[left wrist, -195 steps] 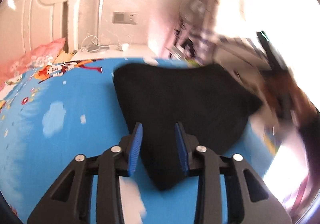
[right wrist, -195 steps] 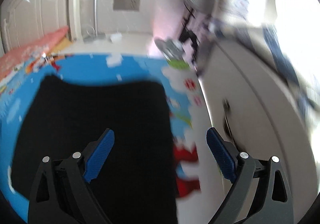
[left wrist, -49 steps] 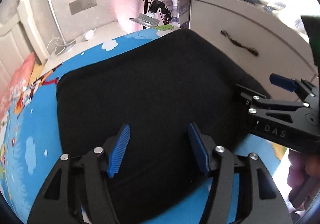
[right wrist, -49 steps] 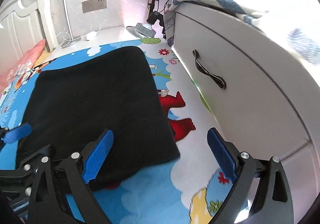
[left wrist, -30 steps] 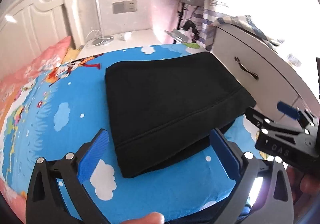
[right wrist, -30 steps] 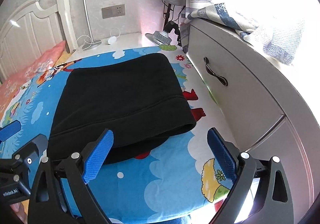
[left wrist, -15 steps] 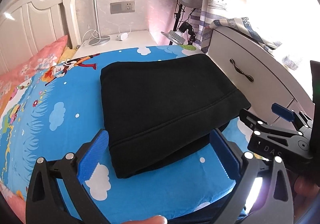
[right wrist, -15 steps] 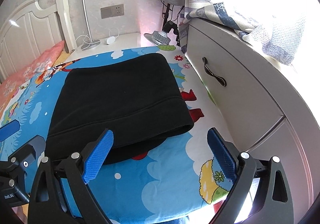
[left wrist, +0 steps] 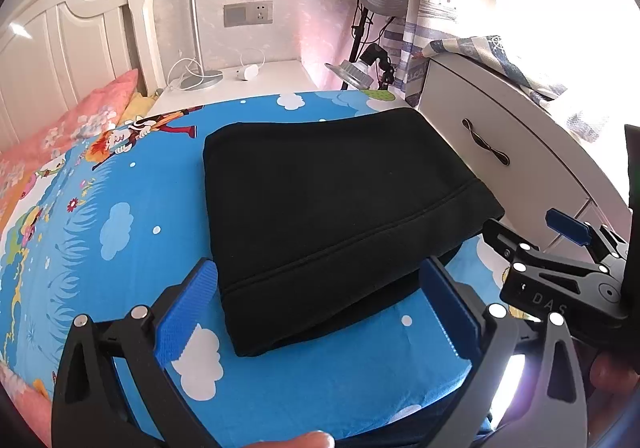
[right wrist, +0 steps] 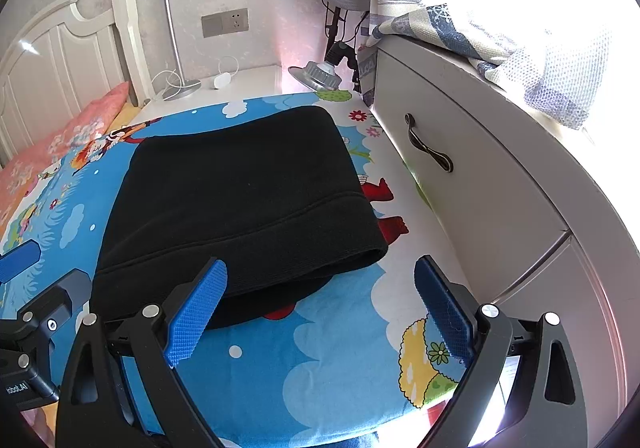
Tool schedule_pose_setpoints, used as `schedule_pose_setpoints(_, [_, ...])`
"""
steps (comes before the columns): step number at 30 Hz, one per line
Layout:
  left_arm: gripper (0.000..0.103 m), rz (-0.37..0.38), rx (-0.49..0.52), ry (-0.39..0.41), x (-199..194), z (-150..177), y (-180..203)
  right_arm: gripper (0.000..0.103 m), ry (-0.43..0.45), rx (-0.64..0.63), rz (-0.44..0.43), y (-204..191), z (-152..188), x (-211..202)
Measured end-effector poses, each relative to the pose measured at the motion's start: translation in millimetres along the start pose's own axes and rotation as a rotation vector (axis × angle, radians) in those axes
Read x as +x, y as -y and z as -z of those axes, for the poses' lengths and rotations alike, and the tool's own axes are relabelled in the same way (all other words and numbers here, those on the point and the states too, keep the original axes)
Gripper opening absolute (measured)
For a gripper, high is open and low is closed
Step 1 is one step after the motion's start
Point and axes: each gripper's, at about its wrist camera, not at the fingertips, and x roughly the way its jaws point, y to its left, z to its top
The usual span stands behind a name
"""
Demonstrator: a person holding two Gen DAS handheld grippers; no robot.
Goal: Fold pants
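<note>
Folded and let go, or near enough.

Black pants [left wrist: 336, 207] lying in a thick folded stack on the blue cartoon sheet [left wrist: 120, 248], hem band facing the grippers. Left gripper [left wrist: 316, 312] and right gripper [right wrist: 320, 308] both spread wide, empty, held just short of the pants. Probably nothing left but a tidy press on the bulging near edge. White dresser [right wrist: 480, 183] close beside the pants; pink pillow [left wrist: 80, 119] well away.
</note>
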Motion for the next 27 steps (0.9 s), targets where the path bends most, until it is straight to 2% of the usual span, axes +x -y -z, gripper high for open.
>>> schedule_pose_setpoints(27, [0.101,0.002,0.002,0.003,0.4,-2.2,2.8,0.092,-0.002,0.002,0.000,-0.8,0.1,1.3])
